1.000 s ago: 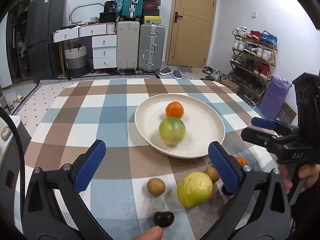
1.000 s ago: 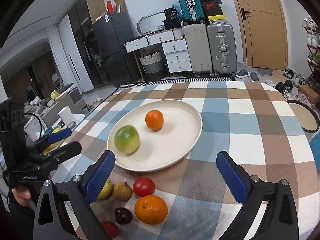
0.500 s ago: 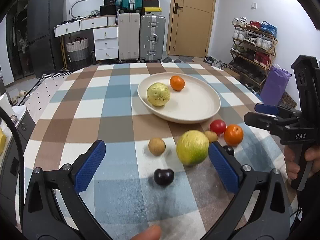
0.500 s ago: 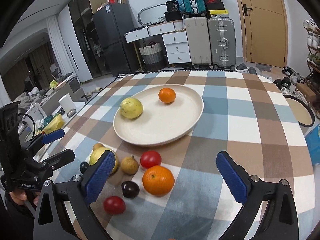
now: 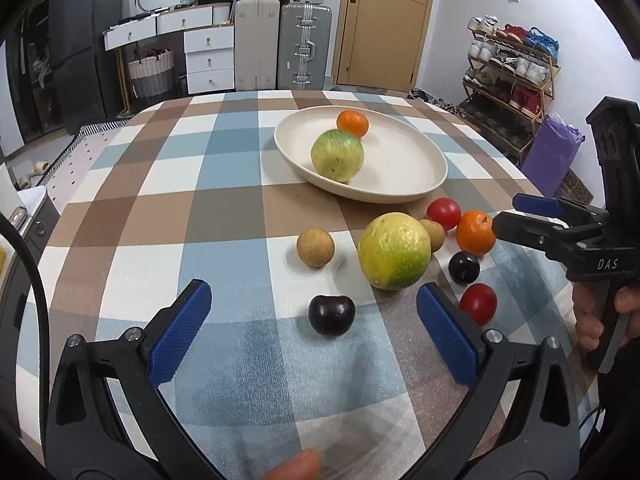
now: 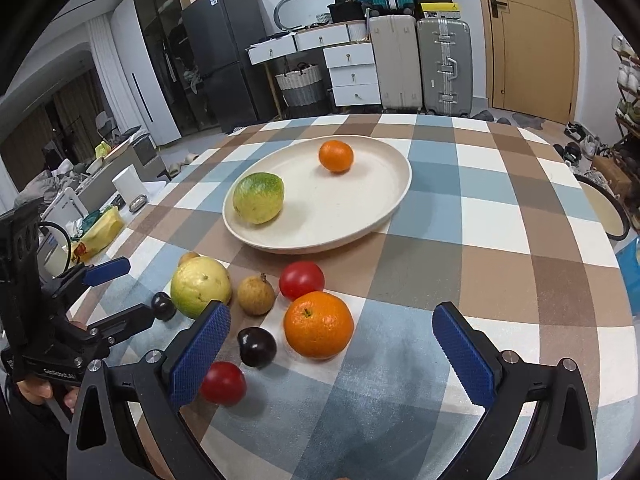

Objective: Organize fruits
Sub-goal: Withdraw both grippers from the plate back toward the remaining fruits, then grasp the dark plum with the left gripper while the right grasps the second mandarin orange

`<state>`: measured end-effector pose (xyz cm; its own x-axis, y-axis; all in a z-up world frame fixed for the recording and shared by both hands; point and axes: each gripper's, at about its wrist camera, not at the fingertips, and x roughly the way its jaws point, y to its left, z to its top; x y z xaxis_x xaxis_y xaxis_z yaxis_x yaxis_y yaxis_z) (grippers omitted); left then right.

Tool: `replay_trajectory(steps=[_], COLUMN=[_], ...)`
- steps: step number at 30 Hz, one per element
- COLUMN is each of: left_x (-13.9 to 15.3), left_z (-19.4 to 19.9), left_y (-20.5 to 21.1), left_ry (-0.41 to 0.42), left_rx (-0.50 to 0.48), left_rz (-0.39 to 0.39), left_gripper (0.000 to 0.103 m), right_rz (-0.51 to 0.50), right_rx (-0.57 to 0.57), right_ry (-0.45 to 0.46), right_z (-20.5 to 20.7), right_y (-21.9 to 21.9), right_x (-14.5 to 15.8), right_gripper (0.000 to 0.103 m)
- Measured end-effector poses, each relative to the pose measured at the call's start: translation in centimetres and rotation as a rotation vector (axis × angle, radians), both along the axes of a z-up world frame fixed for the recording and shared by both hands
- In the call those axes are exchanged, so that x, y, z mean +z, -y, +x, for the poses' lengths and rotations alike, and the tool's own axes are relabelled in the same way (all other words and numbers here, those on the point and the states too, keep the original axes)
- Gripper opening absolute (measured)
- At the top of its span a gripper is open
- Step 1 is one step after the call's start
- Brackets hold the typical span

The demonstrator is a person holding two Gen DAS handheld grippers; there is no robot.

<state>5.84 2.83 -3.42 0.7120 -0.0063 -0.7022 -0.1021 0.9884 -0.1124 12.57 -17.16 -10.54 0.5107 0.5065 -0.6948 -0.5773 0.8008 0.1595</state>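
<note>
Cream plate (image 6: 394, 184): green-yellow guava (image 6: 258, 197), orange (image 6: 336, 155) | left tongs (image 5: 314, 338) wide | right tongs (image 6: 332, 354) wide

Bright, even indoor light; soft shadows beneath the fruit; strong fisheye bending and dark vignetting at edges.

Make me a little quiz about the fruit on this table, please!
1. How many fruits lie in the plate?
2. True or false: the left gripper is shut on the dark plum.
3. Which fruit sits right next to the big orange on the cloth: A) a red tomato, B) a banana, C) a strawberry?

Key:
1. Two: a green-yellow fruit and a small orange.
2. False. Its jaws stand open and hold nothing.
3. A.
</note>
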Motion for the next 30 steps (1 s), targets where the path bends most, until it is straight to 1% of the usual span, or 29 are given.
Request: replay_trajectory(steps=[8,14,15,18,25,27,29,30], left_x=[-0.7,-1.4,-1.5,-1.6,-1.7,-1.7,-1.7,-1.7], left_z=[0.8,1.7,1.8,2.0,2.1,2.1,2.1,2.1], left_y=[-0.6,-0.6,-0.5,-0.4,-0.3,-0.2,-0.2,-0.1], left_ry=[-0.046,-0.091,-0.095,-0.103,-0.109,-0.111,-0.113,-0.114], left_rx=[0.012,0.028,0.027,0.024,0.021,0.018,0.014,0.011], left_rz=[-0.023,-0.003,0.0,0.015,0.017,0.017,0.019,0.019], left_gripper=[0.103,0.102,0.102,0.102,0.102,0.102,0.096,0.089], right_rz=[-0.023,-0.026,-0.025,-0.027,-0.008,-0.004,-0.001,-0.001], right_rx=[-0.021,-0.028,-0.026,-0.018,0.001,0.004,0.005,0.005], right_ry=[-0.039,-0.087,-0.094,-0.099,-0.094,-0.097,-0.096,-0.094], right_z=[0.6,1.2,1.2,1.3,1.1,1.2,1.2,1.2], right_y=[0.0,0.0,0.0,-0.2,-0.3,-0.3,-0.3,-0.3], right_x=[-1.1,-2.2,-2.3,-2.5,-2.4,-2.4,-2.3,-2.3], right_gripper=[0.103,0.102,0.101,0.092,0.077,0.075,0.073,0.072])
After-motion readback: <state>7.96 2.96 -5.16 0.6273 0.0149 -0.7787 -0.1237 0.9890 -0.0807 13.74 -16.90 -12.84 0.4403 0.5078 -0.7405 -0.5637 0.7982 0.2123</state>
